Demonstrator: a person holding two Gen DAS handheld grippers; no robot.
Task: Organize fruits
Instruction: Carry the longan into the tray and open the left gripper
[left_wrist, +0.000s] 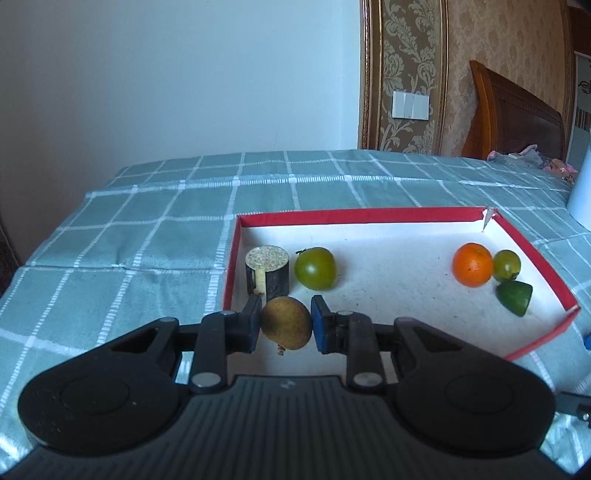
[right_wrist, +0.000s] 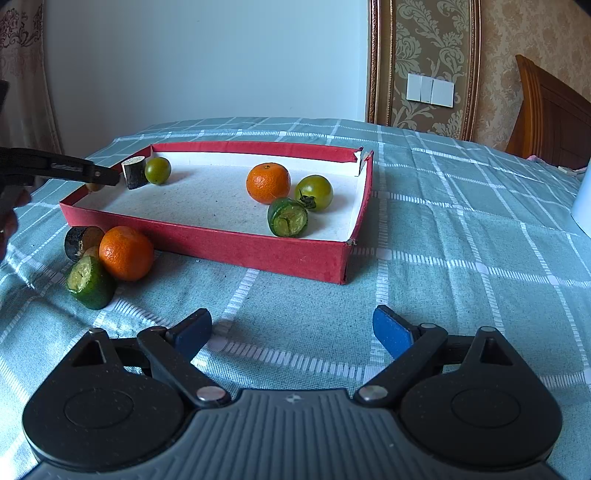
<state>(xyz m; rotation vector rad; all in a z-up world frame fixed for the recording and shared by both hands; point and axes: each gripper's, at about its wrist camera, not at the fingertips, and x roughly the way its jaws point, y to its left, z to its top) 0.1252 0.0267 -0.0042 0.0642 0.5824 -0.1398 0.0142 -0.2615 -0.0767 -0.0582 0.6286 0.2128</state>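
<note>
While left claw (left_wrist: 286, 326) grips brown fruit (left_wrist: 287, 323) over red tray (left_wrist: 354, 215), right claw (right_wrist: 291, 332) gapes empty.

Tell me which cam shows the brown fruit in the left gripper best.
Left wrist view: the brown fruit sits whole and close, clamped in the left gripper. The right wrist view shows only a sliver of it at the red box's far-left corner, mostly hidden behind the gripper's finger.
</note>
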